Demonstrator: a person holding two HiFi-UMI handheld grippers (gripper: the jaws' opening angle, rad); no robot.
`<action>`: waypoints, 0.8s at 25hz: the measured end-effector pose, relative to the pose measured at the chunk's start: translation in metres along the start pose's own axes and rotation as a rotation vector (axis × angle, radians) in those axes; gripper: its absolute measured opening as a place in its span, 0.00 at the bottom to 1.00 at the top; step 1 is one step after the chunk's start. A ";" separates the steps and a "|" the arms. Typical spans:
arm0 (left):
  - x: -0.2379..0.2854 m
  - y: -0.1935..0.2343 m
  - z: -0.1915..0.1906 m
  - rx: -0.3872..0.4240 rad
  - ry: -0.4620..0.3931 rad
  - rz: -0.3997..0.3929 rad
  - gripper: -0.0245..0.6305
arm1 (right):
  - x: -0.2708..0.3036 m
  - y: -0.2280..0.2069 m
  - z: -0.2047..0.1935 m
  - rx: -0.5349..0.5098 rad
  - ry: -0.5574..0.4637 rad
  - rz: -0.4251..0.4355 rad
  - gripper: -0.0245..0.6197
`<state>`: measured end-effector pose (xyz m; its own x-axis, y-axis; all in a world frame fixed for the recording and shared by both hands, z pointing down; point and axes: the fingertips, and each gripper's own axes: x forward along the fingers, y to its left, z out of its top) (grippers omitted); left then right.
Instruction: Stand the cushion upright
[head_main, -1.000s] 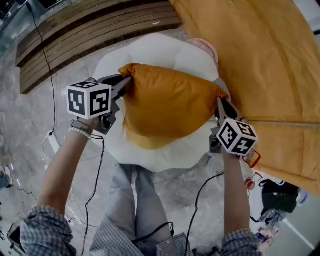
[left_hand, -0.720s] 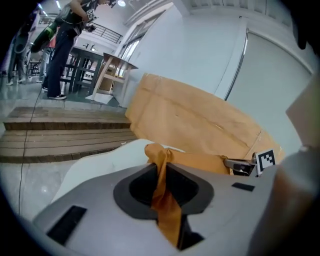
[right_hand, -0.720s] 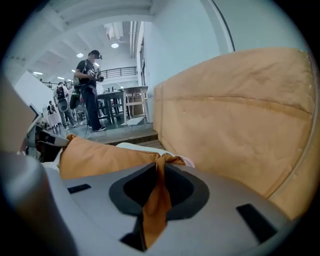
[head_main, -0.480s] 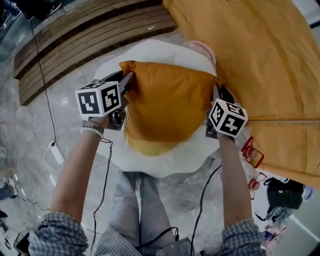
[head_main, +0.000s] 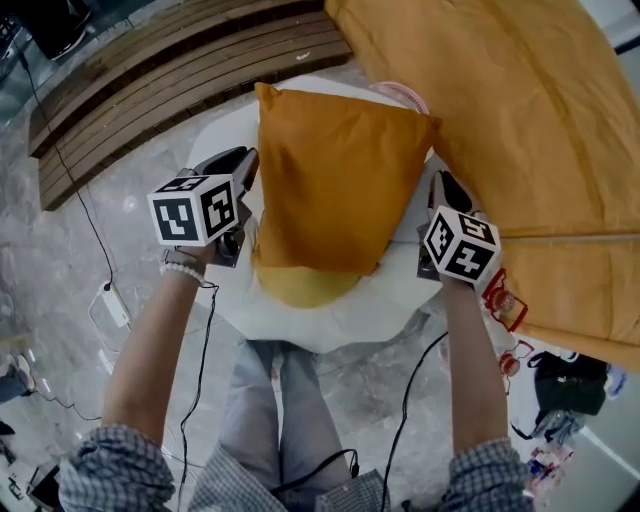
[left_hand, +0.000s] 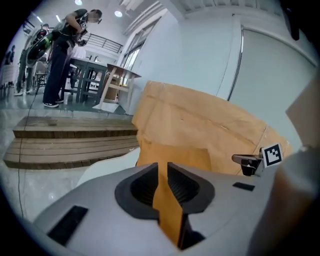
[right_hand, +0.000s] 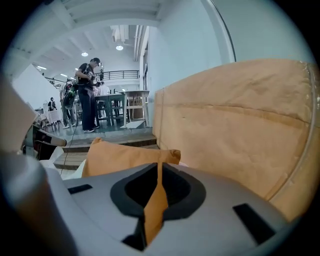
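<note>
The orange cushion stands on its lower edge on a white round seat, with its top edge toward the wooden steps. My left gripper pinches the cushion's left edge. In the left gripper view a fold of orange fabric lies pressed between the pads of the left gripper, whose jaws are closing. My right gripper holds the right edge. In the right gripper view a thin fabric seam runs between the pads of the right gripper, whose jaws are also closing.
A big tan padded piece rises close behind and to the right of the seat. Wooden steps lie at the far left. Cables trail over the marble floor beside the person's legs. People stand far off by tables.
The cushion has swung from lying tilted across the seat to standing, its top edge now farther away. Both grippers shifted a little with its side edges.
</note>
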<state>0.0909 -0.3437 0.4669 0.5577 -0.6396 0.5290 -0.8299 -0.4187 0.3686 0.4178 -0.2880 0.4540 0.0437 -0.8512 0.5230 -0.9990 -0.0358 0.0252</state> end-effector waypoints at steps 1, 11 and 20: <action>-0.004 -0.003 0.002 0.008 -0.013 -0.002 0.12 | -0.005 0.002 0.002 -0.001 -0.013 0.006 0.07; -0.105 -0.087 0.046 0.231 -0.113 -0.224 0.05 | -0.092 0.045 0.049 -0.015 -0.100 0.179 0.05; -0.225 -0.137 0.075 0.396 -0.136 -0.238 0.05 | -0.211 0.030 0.106 -0.042 -0.213 0.208 0.05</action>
<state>0.0783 -0.1912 0.2400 0.7475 -0.5640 0.3509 -0.6362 -0.7597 0.1341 0.3786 -0.1645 0.2539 -0.1676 -0.9289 0.3303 -0.9854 0.1685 -0.0261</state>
